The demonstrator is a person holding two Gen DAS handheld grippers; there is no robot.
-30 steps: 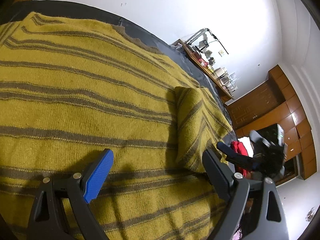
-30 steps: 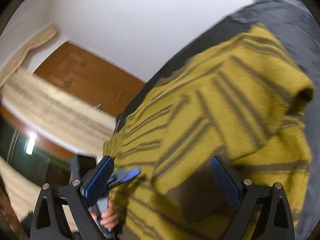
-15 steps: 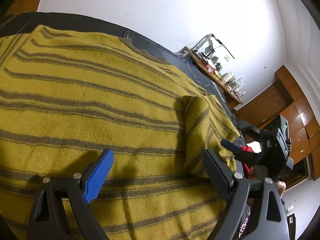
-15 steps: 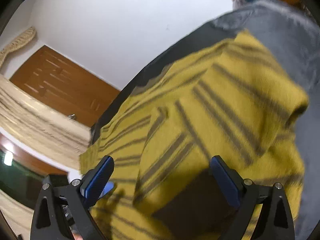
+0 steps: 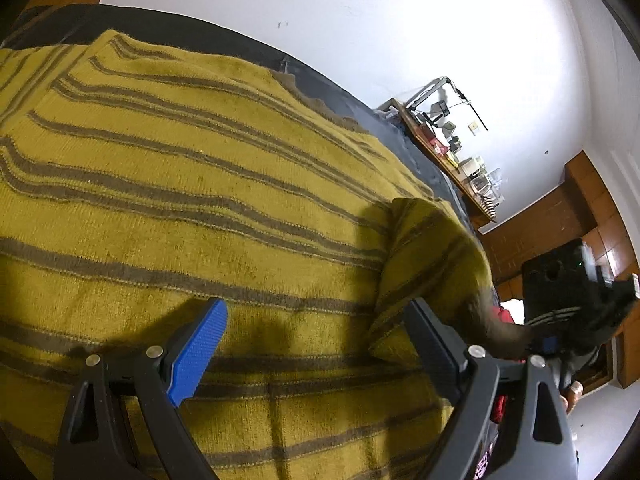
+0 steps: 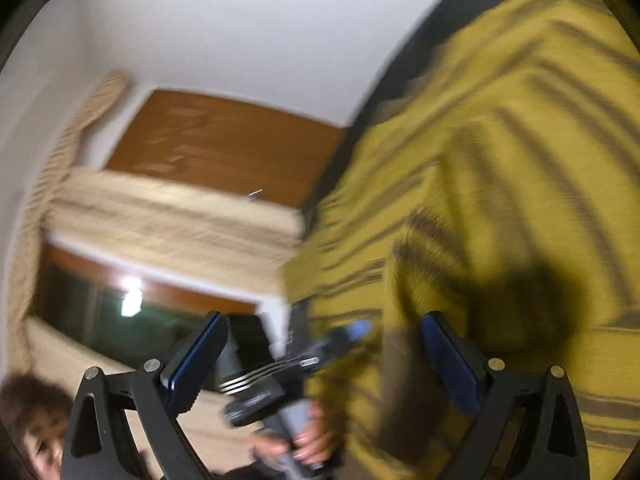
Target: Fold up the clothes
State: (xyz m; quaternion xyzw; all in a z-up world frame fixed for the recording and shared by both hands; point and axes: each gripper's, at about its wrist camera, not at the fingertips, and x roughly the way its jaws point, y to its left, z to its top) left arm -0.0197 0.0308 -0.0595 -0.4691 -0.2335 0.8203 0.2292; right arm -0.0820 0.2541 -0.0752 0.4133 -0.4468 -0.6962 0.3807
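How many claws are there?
2. The left claw hovers over the yellow sweater; the right claw is at the sweater's edge. Both are open.

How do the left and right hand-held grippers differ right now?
The left hand-held gripper hovers over the sweater's flat striped body; the right hand-held gripper sits at its edge by the folded-over sleeve. The left view is sharp, the right motion-blurred. Both are open and hold nothing.
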